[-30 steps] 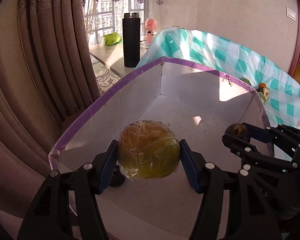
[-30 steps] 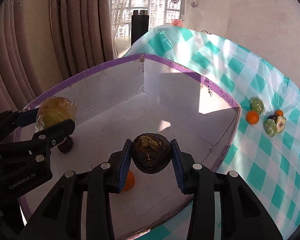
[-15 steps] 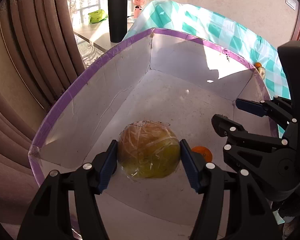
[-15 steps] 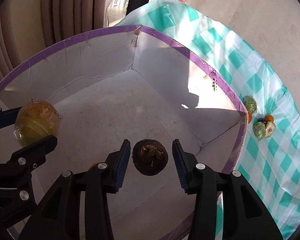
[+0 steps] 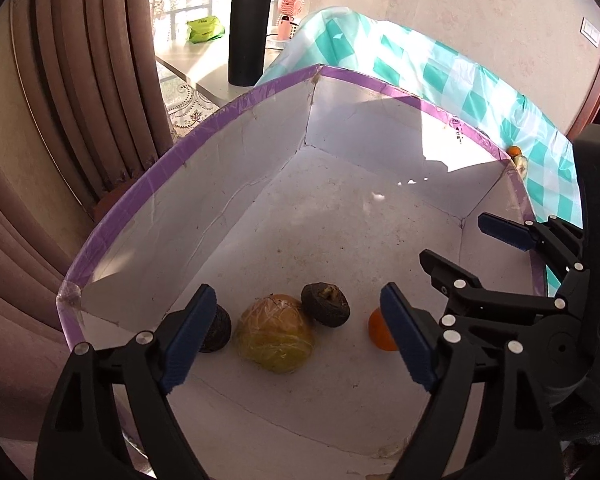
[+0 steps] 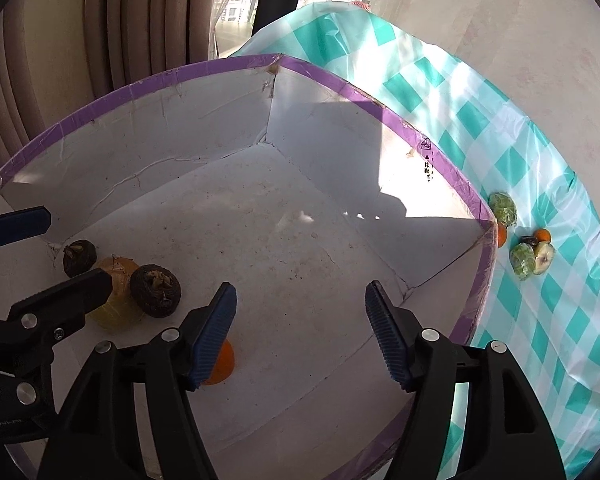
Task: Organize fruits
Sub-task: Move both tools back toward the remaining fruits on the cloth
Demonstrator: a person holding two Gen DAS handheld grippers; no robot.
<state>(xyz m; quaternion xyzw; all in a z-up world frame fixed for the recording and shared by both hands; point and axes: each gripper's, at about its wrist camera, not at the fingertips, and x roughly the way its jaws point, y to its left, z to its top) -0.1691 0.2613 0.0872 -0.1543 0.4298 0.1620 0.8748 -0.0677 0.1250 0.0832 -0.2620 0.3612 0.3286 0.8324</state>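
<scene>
A white box with a purple rim (image 5: 236,110) (image 6: 332,80) holds a wrapped yellow fruit (image 5: 275,335) (image 6: 118,304), two dark round fruits (image 5: 326,304) (image 5: 218,330) (image 6: 155,290) (image 6: 79,253) and a small orange (image 5: 380,330) (image 6: 220,364). My left gripper (image 5: 300,340) is open above the yellow fruit. My right gripper (image 6: 300,336) is open and empty over the box floor; it also shows in the left wrist view (image 5: 472,252). More fruits (image 6: 524,250) lie on the checked cloth outside the box.
A teal checked tablecloth (image 6: 500,128) covers the table right of the box. A black flask (image 5: 246,28), a pink fan (image 5: 290,12) and a green packet (image 5: 204,29) stand on a side table by the window. Curtains (image 5: 80,80) hang on the left.
Both grippers have opened. The yellow fruit and the dark fruit have dropped to the box floor, where they lie side by side. Both grippers have pulled back a little.
</scene>
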